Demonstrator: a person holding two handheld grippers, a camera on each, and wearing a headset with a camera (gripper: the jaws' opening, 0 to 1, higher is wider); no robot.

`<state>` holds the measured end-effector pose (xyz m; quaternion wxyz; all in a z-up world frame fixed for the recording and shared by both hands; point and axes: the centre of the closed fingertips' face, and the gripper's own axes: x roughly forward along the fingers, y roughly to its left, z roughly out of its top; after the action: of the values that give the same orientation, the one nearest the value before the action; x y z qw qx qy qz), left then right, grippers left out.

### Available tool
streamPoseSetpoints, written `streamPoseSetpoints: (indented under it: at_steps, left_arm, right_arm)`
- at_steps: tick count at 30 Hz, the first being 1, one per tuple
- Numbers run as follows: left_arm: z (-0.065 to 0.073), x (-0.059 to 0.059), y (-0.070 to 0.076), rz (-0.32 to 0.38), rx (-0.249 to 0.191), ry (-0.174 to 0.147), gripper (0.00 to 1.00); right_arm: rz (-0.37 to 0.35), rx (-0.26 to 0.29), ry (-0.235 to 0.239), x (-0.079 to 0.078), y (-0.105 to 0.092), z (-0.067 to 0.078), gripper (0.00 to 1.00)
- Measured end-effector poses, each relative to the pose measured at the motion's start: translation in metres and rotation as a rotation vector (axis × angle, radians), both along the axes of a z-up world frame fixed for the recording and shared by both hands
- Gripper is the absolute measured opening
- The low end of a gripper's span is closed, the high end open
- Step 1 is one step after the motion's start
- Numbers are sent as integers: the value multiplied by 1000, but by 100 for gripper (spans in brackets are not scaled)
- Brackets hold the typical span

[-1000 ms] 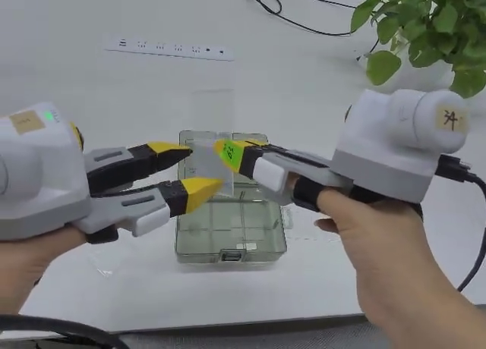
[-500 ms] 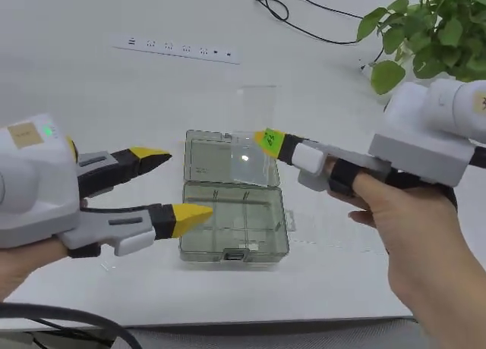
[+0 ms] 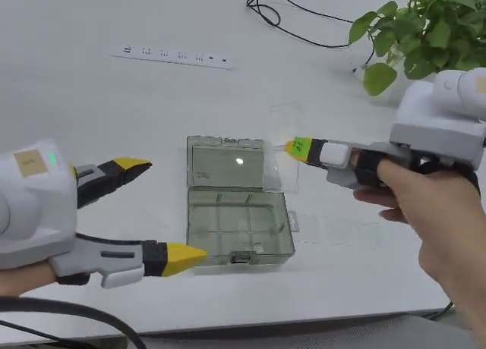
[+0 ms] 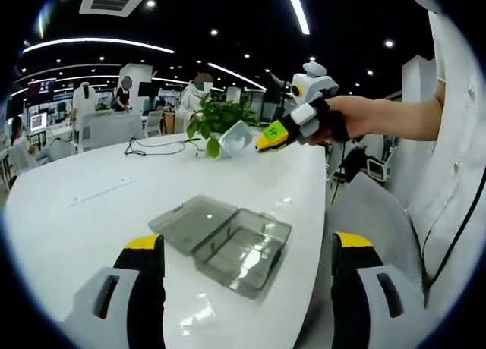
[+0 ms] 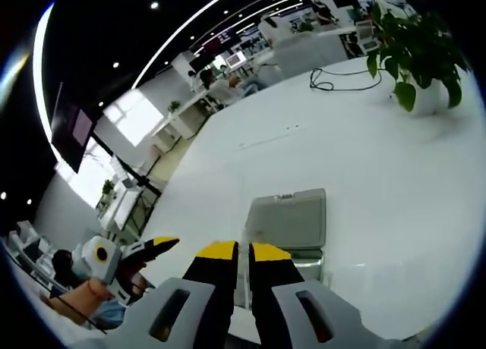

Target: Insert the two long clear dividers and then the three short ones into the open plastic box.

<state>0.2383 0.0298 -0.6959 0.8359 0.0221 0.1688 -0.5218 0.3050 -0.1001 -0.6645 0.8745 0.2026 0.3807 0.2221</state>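
Seemingly mid-task: faint partition lines show inside the open plastic box [image 3: 266,254] on the bench [image 3: 114,99], but I cannot tell how many dividers are seated. The right hand-held gripper [image 3: 298,146] pinches a clear divider [image 3: 282,136], raised near the box's far right side. The left hand-held gripper [image 3: 171,209] gapes wide and empty, just left of the box.

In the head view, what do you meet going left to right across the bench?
Left gripper → box → right gripper holding a divider → plant.
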Motion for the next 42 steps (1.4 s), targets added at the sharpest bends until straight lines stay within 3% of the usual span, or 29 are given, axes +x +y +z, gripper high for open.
streamPoseSetpoints:
  at_steps: [3, 10, 16, 19, 26, 33, 42]
  left_arm:
    - [-9, -3, -1, -37, 20, 10, 100]
    - [-26, -6, 2, -120, 81, 0, 100]
    - [-31, -4, 5, -133, 75, 0, 100]
    - [-33, -5, 4, -138, 71, 4, 100]
    - [-37, -5, 3, -142, 52, 14, 100]
    - [-38, -2, 5, -138, 38, 23, 100]
    - [-38, 2, 4, -133, 22, 32, 100]
  right_arm:
    - [-9, -44, 26, -1, -5, -8, 7]
    - [-22, -111, 131, -13, -6, -32, 7]
    - [-16, -178, 222, -24, -2, -62, 7]
    - [-37, -163, 274, -26, -2, -75, 7]
    - [-28, -191, 354, -29, -2, -104, 7]
    - [-52, -177, 415, -31, 2, -113, 6]
    - [-48, -193, 450, -37, 6, -118, 6]
